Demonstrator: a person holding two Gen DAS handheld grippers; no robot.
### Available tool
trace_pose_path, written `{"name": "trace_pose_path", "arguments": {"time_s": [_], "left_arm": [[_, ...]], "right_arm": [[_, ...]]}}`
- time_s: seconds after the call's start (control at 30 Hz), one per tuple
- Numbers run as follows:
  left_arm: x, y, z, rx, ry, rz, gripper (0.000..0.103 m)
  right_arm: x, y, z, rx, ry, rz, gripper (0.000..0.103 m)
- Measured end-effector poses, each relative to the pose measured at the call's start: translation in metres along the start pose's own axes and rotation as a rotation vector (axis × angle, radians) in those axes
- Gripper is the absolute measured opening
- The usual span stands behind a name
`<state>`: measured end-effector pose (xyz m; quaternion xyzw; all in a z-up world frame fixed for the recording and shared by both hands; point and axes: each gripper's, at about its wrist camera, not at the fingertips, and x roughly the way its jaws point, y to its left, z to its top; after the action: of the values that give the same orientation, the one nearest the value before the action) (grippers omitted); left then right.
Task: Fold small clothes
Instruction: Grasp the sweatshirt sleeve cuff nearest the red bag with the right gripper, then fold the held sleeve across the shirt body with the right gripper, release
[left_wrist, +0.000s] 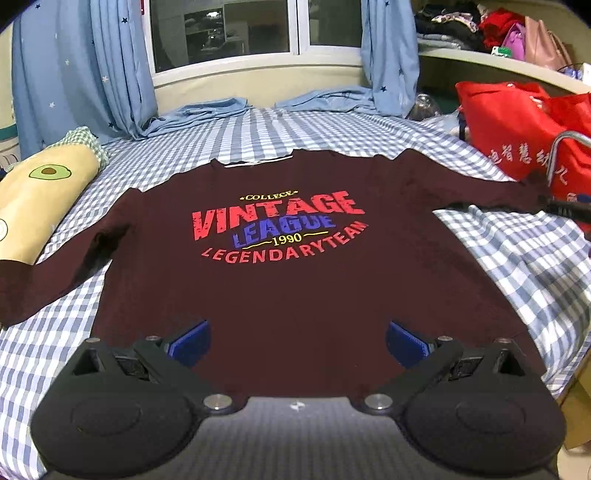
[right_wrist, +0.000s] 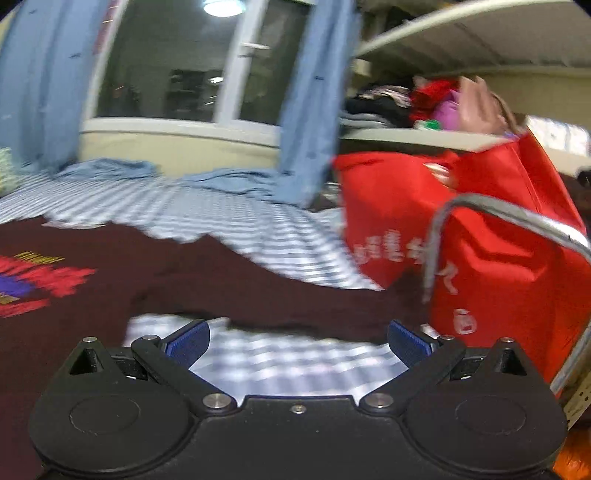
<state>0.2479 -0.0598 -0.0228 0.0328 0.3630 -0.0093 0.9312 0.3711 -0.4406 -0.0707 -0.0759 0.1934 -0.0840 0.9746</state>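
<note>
A bed with a blue-and-white checked sheet (left_wrist: 258, 125) fills the room up to a window (left_wrist: 221, 33) hung with blue star-print curtains (left_wrist: 81, 66). A dark maroon long-sleeved shirt (left_wrist: 295, 280) lies flat and face up in the middle of the sheet. Its collar points to the far side, toward the window, and its hem is at the near edge, so the body runs near to far. The printed lettering reads upright from the near side. The two sleeves stretch out sideways, left and right, making the widest line across the bed. The left sleeve ends near an avocado-print pillow (left_wrist: 40, 199). The right sleeve reaches toward a red bag (left_wrist: 517, 122) at the right side of the bed.

The left gripper (left_wrist: 297, 338) hangs over the hem of the shirt, aimed toward the collar, its blue pads (left_wrist: 192, 341) spread wide with nothing between them. The right gripper (right_wrist: 298, 341) is over the sheet just near of the right sleeve, with the red bag close on its right. Its fingers are also spread apart and hold nothing. The right wrist view is motion-blurred.
</note>
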Motion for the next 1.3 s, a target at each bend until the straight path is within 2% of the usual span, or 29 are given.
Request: {"name": "trace_pose_path", "arguments": {"time_s": [0.2, 0.33, 0.5, 0.6, 0.63, 0.7, 0.73, 0.77, 0.8, 0.93, 1.03, 1.17, 1.3], "left_arm": [[0.012, 0.0, 0.0, 0.017, 0.021, 0.066, 0.103], [0.023, 0.004, 0.006, 0.004, 0.035, 0.095, 0.103], [0.036, 0.006, 0.014, -0.002, 0.047, 0.116, 0.103], [0.038, -0.001, 0.017, 0.027, 0.04, 0.125, 0.103], [0.038, -0.003, 0.018, 0.038, 0.039, 0.12, 0.103], [0.039, -0.007, 0.019, 0.055, 0.039, 0.11, 0.103], [0.039, -0.008, 0.02, 0.059, 0.037, 0.107, 0.103], [0.038, -0.009, 0.02, 0.062, 0.035, 0.106, 0.103], [0.037, -0.009, 0.02, 0.062, 0.033, 0.105, 0.103], [0.03, 0.0, 0.018, 0.044, 0.021, 0.099, 0.103], [0.02, 0.013, 0.014, 0.019, 0.007, 0.089, 0.103], [-0.001, 0.04, 0.006, -0.027, -0.029, 0.088, 0.103], [-0.021, 0.072, -0.007, -0.075, -0.065, 0.107, 0.103]], "right_arm": [[0.105, -0.081, -0.016, 0.255, 0.08, -0.004, 0.094], [0.147, -0.104, -0.021, 0.257, 0.112, -0.056, 0.092], [0.193, -0.131, -0.029, 0.375, 0.174, -0.079, 0.088], [0.212, -0.143, -0.034, 0.441, 0.175, -0.065, 0.082], [0.217, -0.145, -0.034, 0.442, 0.166, -0.059, 0.078], [0.228, -0.145, -0.029, 0.438, 0.163, -0.047, 0.058], [0.232, -0.145, -0.026, 0.432, 0.166, -0.038, 0.035], [0.235, -0.145, -0.023, 0.429, 0.168, -0.024, 0.018], [0.234, -0.143, -0.021, 0.421, 0.154, -0.004, 0.008], [0.215, -0.124, 0.0, 0.333, 0.072, 0.051, 0.008], [0.195, -0.1, 0.03, 0.236, 0.025, 0.074, 0.008], [0.177, -0.062, 0.091, 0.16, 0.004, 0.075, 0.008], [0.154, -0.001, 0.161, 0.115, -0.049, 0.083, 0.008]]}}
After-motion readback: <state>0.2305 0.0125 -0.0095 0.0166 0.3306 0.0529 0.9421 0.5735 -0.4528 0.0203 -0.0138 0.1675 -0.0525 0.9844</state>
